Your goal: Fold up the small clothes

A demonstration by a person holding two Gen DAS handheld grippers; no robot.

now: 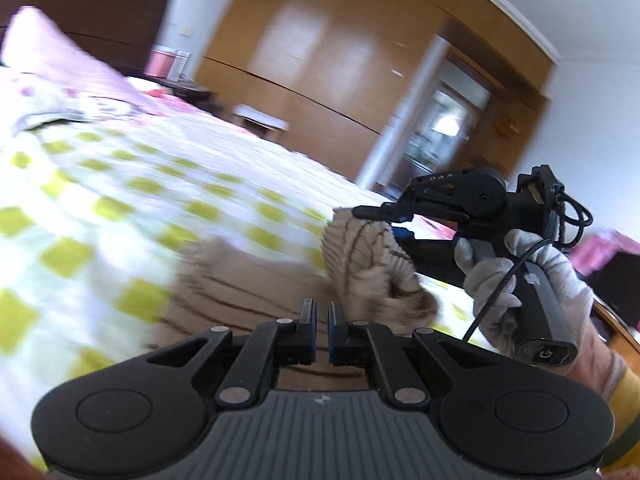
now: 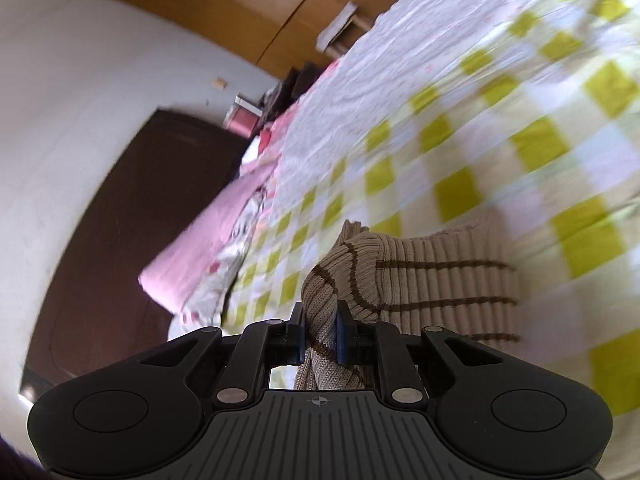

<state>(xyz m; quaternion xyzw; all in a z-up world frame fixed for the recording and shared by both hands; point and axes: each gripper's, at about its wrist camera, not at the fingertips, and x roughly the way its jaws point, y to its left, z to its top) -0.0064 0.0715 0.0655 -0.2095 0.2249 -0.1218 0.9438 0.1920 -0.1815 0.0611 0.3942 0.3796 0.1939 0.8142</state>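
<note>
A small beige ribbed knit garment with brown stripes (image 2: 432, 276) lies on the bed's green-checked quilt (image 2: 500, 120). My right gripper (image 2: 322, 330) is shut on a bunched edge of it and lifts that part off the quilt. In the left wrist view the right gripper (image 1: 370, 214) holds the raised fold of the garment (image 1: 360, 256), gripped by a white-gloved hand (image 1: 520, 280). My left gripper (image 1: 322, 322) hovers just above the flat part of the garment with its fingers nearly together and nothing between them.
A pink pillow (image 1: 60, 56) lies at the head of the bed, by a dark wooden headboard (image 2: 120, 220). A wooden wardrobe (image 1: 320, 52) and a doorway (image 1: 440, 128) stand beyond the bed. A nightstand with a pink box (image 1: 164, 62) is near the pillow.
</note>
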